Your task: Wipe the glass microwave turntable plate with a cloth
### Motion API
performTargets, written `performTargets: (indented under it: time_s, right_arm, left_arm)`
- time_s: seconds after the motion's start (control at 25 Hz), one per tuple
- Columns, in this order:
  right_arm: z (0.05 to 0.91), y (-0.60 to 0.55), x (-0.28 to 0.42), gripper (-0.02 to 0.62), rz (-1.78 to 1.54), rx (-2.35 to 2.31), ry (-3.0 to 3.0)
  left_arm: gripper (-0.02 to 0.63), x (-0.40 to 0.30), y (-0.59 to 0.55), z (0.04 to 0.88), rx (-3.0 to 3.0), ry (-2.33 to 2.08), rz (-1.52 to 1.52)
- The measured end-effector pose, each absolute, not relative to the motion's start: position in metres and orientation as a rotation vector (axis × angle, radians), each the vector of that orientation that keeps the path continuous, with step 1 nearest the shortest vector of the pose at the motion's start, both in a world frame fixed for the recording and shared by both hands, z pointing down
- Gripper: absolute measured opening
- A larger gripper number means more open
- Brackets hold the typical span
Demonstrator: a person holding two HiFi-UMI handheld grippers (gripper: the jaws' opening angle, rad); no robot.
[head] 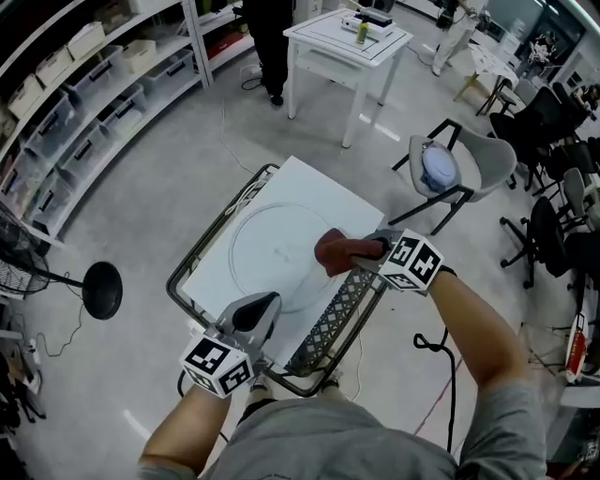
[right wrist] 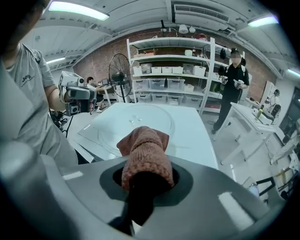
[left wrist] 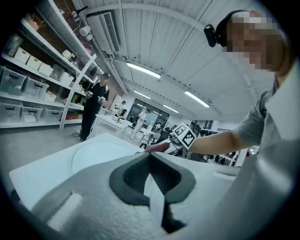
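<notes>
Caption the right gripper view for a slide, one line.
Right gripper clamps a reddish-brown knitted cloth at the rim of the round clear glass turntable plate on a white board.

Glass turntable plate [head: 277, 248]: right rim hidden under cloth [head: 337, 251] and right gripper [head: 371, 251]. Cloth: rear end lost in the dark between the jaws clamped on it. Left gripper [head: 262, 307]: pale strip between its jaws, held thing or mere gap, cannot tell. Standing person [head: 267, 37]: upper body cut off by top edge. Items [head: 364, 28] on far table [head: 323, 37]: too small to tell
</notes>
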State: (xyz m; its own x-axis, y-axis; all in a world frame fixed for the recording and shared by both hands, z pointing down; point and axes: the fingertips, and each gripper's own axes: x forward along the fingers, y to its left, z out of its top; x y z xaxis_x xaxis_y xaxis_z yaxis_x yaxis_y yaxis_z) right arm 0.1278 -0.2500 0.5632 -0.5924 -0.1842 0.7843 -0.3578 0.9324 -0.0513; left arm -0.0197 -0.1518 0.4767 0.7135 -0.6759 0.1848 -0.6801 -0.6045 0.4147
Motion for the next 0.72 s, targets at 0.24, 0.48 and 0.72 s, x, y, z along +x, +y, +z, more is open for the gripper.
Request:
performTargets:
  time_s: [0.24, 0.48, 0.72]
  right_arm:
    - [0.550, -0.248, 0.129, 0.069, 0.273, 0.401, -2.246]
    - [0.507, -0.223, 0.033, 0.069, 0.203, 0.225, -2.396]
    - [0.514, -0.183, -0.075, 0.069, 0.120, -0.022, -2.418]
  left_arm:
    - [0.003, -0.025, -0.148, 0.474, 2.455, -1.051, -0.001]
    - [0.003, -0.067, -0.142, 0.472, 2.419, -1.156, -0.030]
    - [0.003, -0.138, -0.124, 0.480, 2.330, -1.306, -0.044]
